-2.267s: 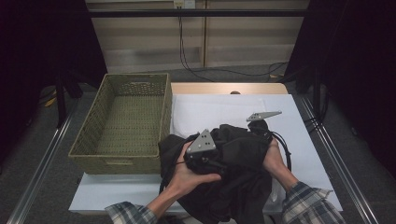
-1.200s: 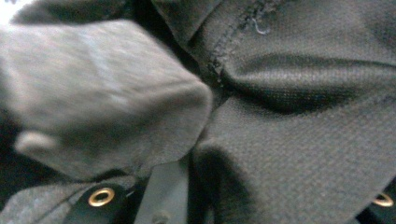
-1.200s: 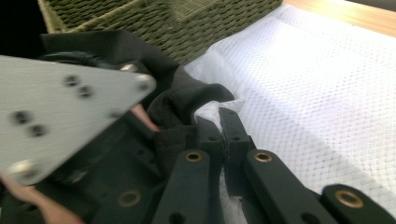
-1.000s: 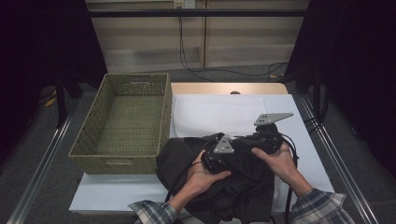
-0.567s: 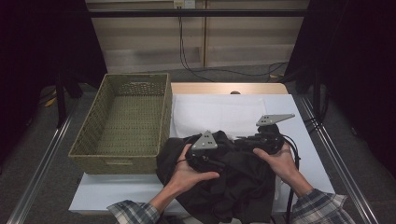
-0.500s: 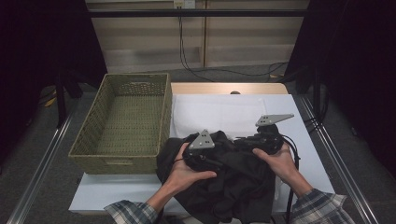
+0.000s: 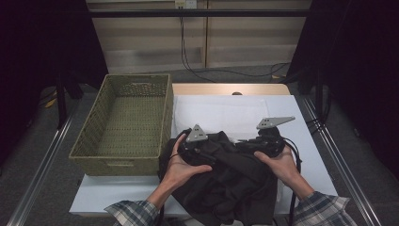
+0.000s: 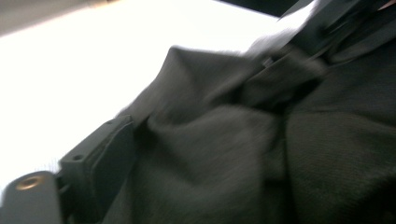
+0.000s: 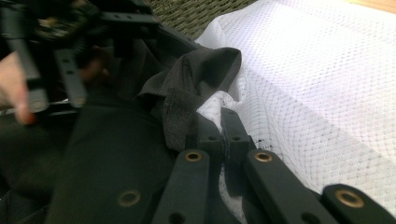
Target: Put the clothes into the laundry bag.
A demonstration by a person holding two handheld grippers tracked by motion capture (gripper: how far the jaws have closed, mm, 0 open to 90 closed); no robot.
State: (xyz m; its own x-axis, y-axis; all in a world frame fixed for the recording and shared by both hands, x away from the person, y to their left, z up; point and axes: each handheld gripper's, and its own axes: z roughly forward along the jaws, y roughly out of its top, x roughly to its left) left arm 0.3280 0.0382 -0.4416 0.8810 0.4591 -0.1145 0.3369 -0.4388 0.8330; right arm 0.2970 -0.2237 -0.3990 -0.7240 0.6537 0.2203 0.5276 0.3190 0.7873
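Garment: dark cloth (image 7: pixel 226 183) heaped at the near edge of the table, lying partly on a white mesh sheet (image 7: pixel 221 113) and just right of the woven basket (image 7: pixel 127 122).
Right gripper (image 9: pixel 223 133): jaws pressed together on a hemmed edge of the dark cloth; a little of the white mesh may be caught in the pinch too, though the right gripper view leaves that unsure.
Left gripper (image 7: pixel 195 146): jaws have just been opening; in the left gripper view one jaw stands off to the side with cloth bunched against it, not clamped. That view is blurred, so how wide they stand is hard to read.
Step in hand: re-gripping, by my reading. One side is anchored while the left hand (image 7: pixel 181 165) lets go to find a new hold.
Next move: calls for the left jaws to settle on a clean edge or corner of the cloth, away from the right's pinch, and close on fabric alone.
Basket: empty, and probably where the garment is headed.
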